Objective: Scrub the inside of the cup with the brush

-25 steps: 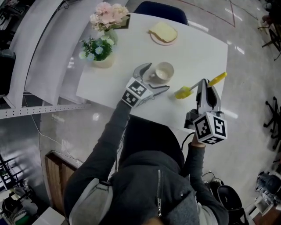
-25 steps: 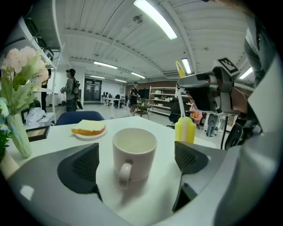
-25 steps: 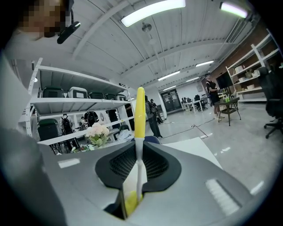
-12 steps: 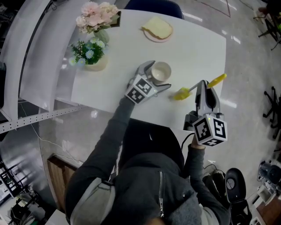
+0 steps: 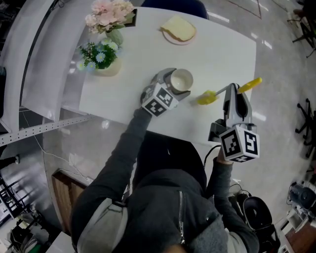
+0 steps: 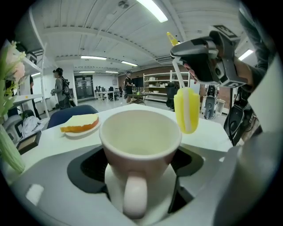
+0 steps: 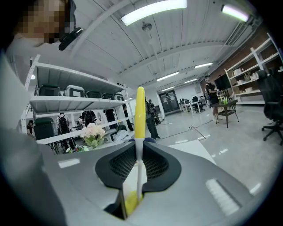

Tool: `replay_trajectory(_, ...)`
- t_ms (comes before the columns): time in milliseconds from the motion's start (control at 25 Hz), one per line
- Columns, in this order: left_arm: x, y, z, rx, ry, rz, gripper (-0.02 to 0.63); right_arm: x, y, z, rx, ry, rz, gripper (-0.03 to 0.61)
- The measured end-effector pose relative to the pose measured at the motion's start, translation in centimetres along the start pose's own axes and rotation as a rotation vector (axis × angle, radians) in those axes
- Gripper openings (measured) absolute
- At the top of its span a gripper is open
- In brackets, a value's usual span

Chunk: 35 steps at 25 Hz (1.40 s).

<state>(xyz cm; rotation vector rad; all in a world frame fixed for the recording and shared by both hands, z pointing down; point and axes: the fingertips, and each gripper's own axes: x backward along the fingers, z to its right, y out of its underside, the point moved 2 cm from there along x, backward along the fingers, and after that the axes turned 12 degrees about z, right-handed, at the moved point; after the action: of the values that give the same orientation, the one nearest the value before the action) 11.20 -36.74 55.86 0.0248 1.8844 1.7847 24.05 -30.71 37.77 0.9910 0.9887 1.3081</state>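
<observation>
A pale cup (image 5: pixel 181 79) stands on the white table (image 5: pixel 222 54), its handle toward me in the left gripper view, cup (image 6: pixel 140 132). My left gripper (image 5: pixel 177 85) has just been closing its jaws, and both dark pads (image 6: pixel 84 165) now lie against the cup's sides. My right gripper (image 5: pixel 232 93) is shut on the thin white stem of a yellow brush (image 5: pixel 207 98), which hangs level to the right of the cup and apart from it. The same brush (image 6: pixel 186 110) shows beside the cup's rim, and its stem (image 7: pixel 139 132) runs up between the right gripper (image 7: pixel 137 172) jaws.
A plate with a slice of bread (image 5: pixel 178 29) lies at the table's far side. Two flower pots (image 5: pixel 101 57) stand at the far left corner. A blue chair (image 5: pixel 173 5) is behind the table. The near table edge (image 5: pixel 148 121) runs just under my left hand.
My left gripper has slid forward and down around the cup and its jaws have narrowed onto it. The right gripper with the brush has hardly moved.
</observation>
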Motion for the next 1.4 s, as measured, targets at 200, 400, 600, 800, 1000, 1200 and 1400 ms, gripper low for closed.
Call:
replay_trajectory(200,0.5,0.4,0.3,-0.014,-0.024,-0.039,0.433,-0.5,-2.5,-0.8,-0.007,-0.049,0.063,0.043)
replay_trajectory(400,1.1,0.8,0.6,-0.034,-0.024,-0.080,0.433,-1.1,-5.7,-2.7,-0.079,-0.150,0.152,0.043)
replay_trajectory(600,1.7,0.7,1.2,-0.043,-0.027,-0.107,0.433,-2.2,-6.3,-6.0,-0.088,-0.295,0.195,0.043)
replay_trajectory(800,1.9,1.1,1.2,-0.071,-0.027,-0.132,0.433,-3.7,-3.2,-8.2,-0.068,-0.383,0.153,0.043)
replay_trajectory(1000,1.8,0.6,1.3,-0.103,-0.032,-0.157,0.433,-4.6,-0.3,-9.4,-0.023,-0.449,0.106,0.043)
replay_trajectory(1200,2.2,0.8,1.2,-0.118,-0.029,-0.186,0.433,-4.9,1.8,-10.3,-0.004,-0.479,0.145,0.042)
replay_trajectory(1400,2.4,0.9,1.1,-0.134,-0.022,-0.194,0.433,-3.9,3.0,-10.0,0.050,-0.486,0.184,0.043)
